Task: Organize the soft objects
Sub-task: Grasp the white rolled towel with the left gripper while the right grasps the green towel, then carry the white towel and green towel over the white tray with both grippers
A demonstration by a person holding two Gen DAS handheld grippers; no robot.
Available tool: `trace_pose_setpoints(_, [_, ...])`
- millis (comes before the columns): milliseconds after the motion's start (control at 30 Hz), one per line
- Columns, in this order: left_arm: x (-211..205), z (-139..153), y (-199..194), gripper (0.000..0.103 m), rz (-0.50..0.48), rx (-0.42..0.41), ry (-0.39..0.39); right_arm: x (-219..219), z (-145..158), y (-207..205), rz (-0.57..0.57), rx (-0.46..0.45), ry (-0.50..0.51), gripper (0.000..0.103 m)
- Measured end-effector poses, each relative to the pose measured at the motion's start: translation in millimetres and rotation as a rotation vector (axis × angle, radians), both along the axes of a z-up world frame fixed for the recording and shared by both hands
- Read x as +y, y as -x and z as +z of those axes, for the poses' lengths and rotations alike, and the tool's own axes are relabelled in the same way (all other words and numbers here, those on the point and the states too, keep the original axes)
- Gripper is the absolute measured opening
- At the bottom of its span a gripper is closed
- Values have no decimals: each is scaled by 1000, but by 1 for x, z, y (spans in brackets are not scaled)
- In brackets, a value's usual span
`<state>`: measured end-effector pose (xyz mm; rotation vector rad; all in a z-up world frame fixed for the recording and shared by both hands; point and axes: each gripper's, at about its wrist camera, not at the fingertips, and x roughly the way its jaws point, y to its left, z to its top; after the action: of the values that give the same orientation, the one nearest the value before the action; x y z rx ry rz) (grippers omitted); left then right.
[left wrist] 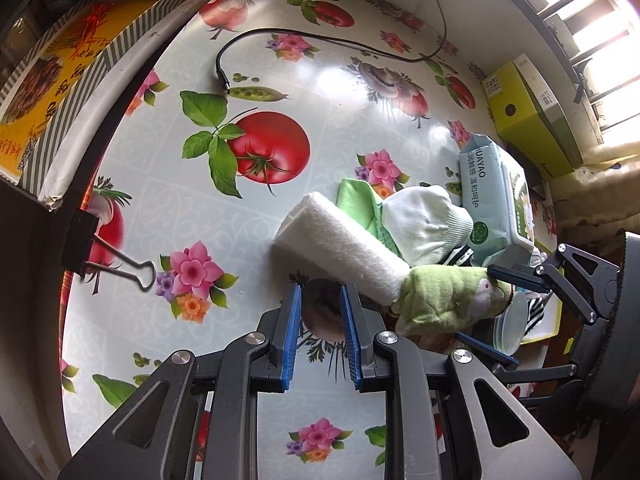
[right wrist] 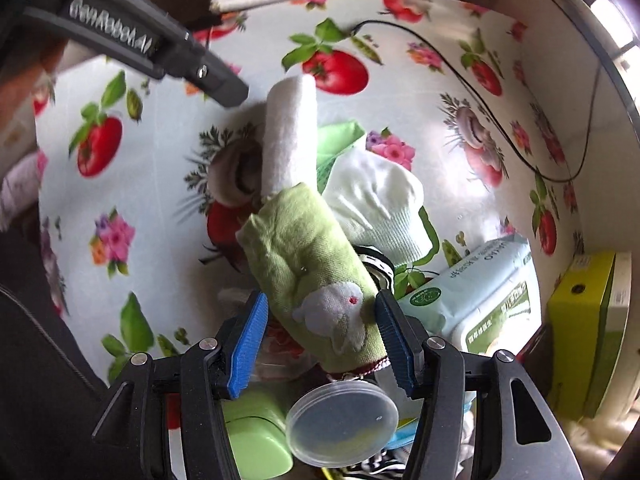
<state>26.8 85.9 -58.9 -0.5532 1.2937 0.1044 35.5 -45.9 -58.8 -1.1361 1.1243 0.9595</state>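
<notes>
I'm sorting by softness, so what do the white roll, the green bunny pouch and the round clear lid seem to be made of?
White fuzzy roll: looks like fleece or thick felt, matte, with a napped surface.
Green pouch with a grey bunny patch: apparently cotton knit, matte, wrinkled, with the patch stitched on.
Round clear lid: likely thin hard plastic, translucent and glossy, with a moulded rim.
</notes>
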Motion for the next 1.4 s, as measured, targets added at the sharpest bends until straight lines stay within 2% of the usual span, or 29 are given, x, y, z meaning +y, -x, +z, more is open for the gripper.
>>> trace_pose_setpoints(67, [1,-1,0,21,2,2,5,-1,1,-6,-45,22,-9,53])
trace_pose_setpoints(133, [1,-2,-1,21,3,2,11,-3,5,-12,-93,46,-43,20])
trace_pose_setpoints(200, [1,-3,-3,21,6,2,18,-6,13,-18,-139,88,-87,15])
trace_pose_setpoints(233, [1,-3,-4,21,8,2,24,-9,18,-20,-159,100,-114,6])
trace_pose_setpoints(300, [2,-5,-6,21,15,3,37,-11,25,-22,-185,102,-141,1])
trace_pose_setpoints(400, [3,-8,-9,21,29,4,61,-16,34,-28,-236,129,-188,1])
trace_pose_setpoints(500, [3,-12,-12,21,45,6,88,-15,31,-25,-218,146,-168,2])
trace_pose_setpoints(567, [3,-14,-16,21,58,5,110,-12,26,-23,-194,145,-146,12])
trace_pose_setpoints(600, [2,-16,-17,25,66,6,122,-11,25,-22,-183,142,-143,28])
trace_pose_setpoints(633, [2,-18,-19,35,76,8,131,-10,24,-21,-169,141,-143,39])
trace_pose_setpoints(667, [3,-20,-20,40,86,9,140,-7,22,-18,-148,146,-142,40])
trace_pose_setpoints(700, [3,-22,-22,43,98,9,155,-6,20,-17,-134,152,-132,40])
trace_pose_setpoints(800, [0,-30,-29,43,119,31,172,2,8,-9,-70,127,-77,40])
trace_pose_setpoints(900, [-2,-41,-35,43,141,68,182,3,-4,-10,-73,129,-48,38])
trace_pose_setpoints(933, [-2,-44,-37,43,150,77,187,2,-5,-12,-88,132,-47,25])
trace_pose_setpoints(967, [-2,-46,-38,43,156,81,191,0,-6,-15,-109,141,-52,21])
trace_pose_setpoints(1100, [-3,-50,-40,43,158,75,194,-8,-1,-21,-164,170,-97,16])
trace_pose_setpoints(1233, [-3,-44,-41,23,151,44,181,-15,12,-27,-213,178,-152,16])
trace_pose_setpoints(1400, [4,-27,-36,21,153,1,167,-24,33,-36,-302,182,-241,16])
